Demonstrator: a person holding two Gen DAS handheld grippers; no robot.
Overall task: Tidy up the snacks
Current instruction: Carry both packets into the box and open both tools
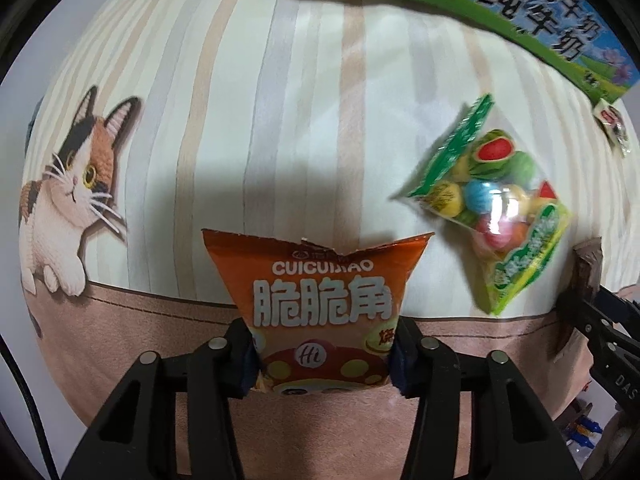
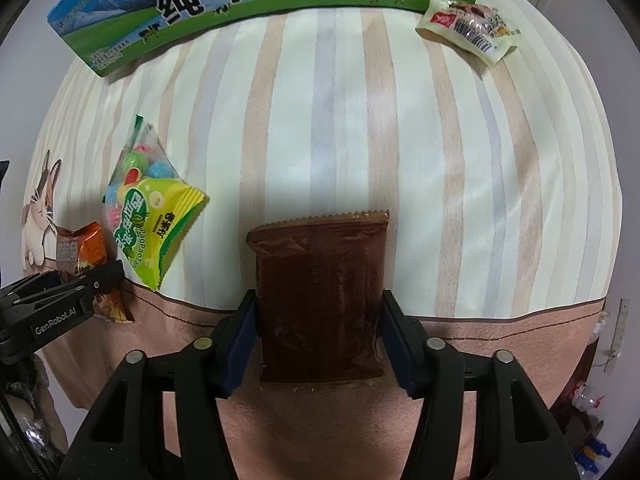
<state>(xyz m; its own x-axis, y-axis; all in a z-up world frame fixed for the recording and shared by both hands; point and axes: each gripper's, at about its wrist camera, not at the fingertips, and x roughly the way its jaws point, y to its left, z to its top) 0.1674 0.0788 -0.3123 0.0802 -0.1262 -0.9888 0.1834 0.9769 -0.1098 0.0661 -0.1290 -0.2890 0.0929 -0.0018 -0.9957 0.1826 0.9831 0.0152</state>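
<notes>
Left gripper (image 1: pixel 324 364) clamped on orange pack (image 1: pixel 320 300); right gripper (image 2: pixel 318 344) clamped on brown pack (image 2: pixel 320 300), above striped cloth (image 2: pixel 440 160).

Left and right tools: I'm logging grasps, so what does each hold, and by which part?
Left tool pinches the orange snack bag by its lower side edges. Right tool clamps the brown packet across its lower sides.

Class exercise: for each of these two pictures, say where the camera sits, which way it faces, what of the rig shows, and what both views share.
Left wrist: on the left gripper, facing down at the striped cloth; its fingers clamp the orange snack bag.
Right wrist: on the right gripper, facing down; fingers clamp the brown packet.
Shared: candy bag, milk box.
</notes>
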